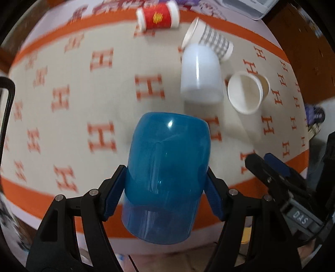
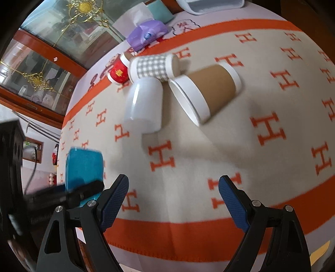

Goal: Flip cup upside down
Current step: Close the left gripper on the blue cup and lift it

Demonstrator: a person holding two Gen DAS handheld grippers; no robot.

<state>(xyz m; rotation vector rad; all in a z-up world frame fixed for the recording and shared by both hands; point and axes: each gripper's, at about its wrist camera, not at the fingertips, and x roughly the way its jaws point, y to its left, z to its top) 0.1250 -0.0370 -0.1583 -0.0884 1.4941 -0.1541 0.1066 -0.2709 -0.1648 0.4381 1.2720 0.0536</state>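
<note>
My left gripper (image 1: 165,184) is shut on a translucent blue plastic cup (image 1: 167,173), its closed base pointing away from the camera and its open rim toward me, above the near part of the table. The same blue cup (image 2: 83,165) shows at the left of the right wrist view, with the left gripper's fingers around it. My right gripper (image 2: 173,188) is open and empty above the near edge of the table, to the right of the blue cup.
The table has a cream cloth with orange H marks (image 1: 100,136). A white plastic cup (image 1: 200,75) stands upside down. A checked paper cup (image 1: 209,38), a brown paper cup (image 1: 247,92) and a red paper cup (image 1: 158,16) lie on their sides. A purple tissue pack (image 2: 146,34) sits at the back.
</note>
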